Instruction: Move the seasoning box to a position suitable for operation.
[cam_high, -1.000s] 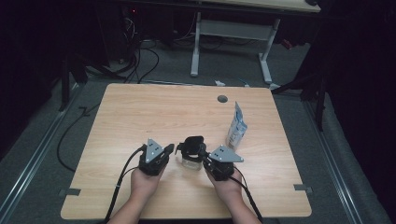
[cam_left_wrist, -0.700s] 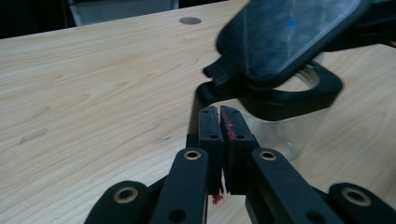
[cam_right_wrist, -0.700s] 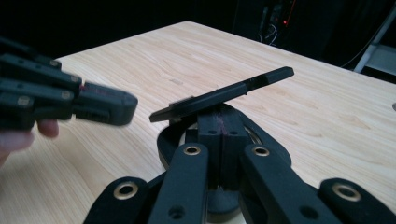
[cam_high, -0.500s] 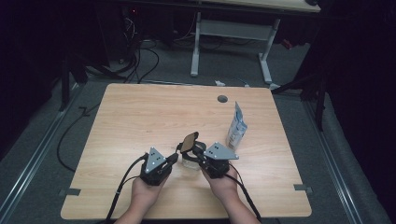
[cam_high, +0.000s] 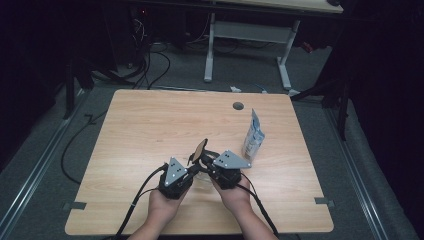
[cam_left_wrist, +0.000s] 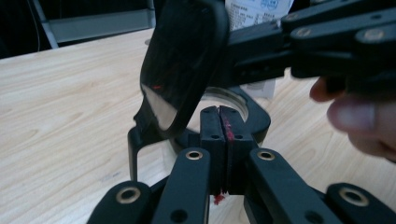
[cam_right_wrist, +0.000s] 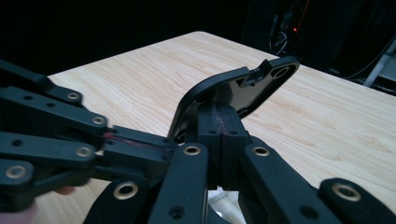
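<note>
We see two hand-held grippers meeting near the front middle of the light wooden bench, both working on one small black plastic folding mirror-like case with a hinged flap.

The left gripper has its jaws fully closed. In the left gripper view the two pads press together at the ringed black base of the case, which lies just above the bench top. We cannot tell how much of the rim is caught between them.

The right gripper also has its jaws squeezed together, and in the right gripper view they pinch the lower edge of the raised black flap. The flap stands tilted upward, its glossy inner face turned toward the left gripper.

Behind the right gripper, near but apart from it, a white and blue printed pouch stands upright on the bench. A round grey cable hole sits near the far edge.
</note>
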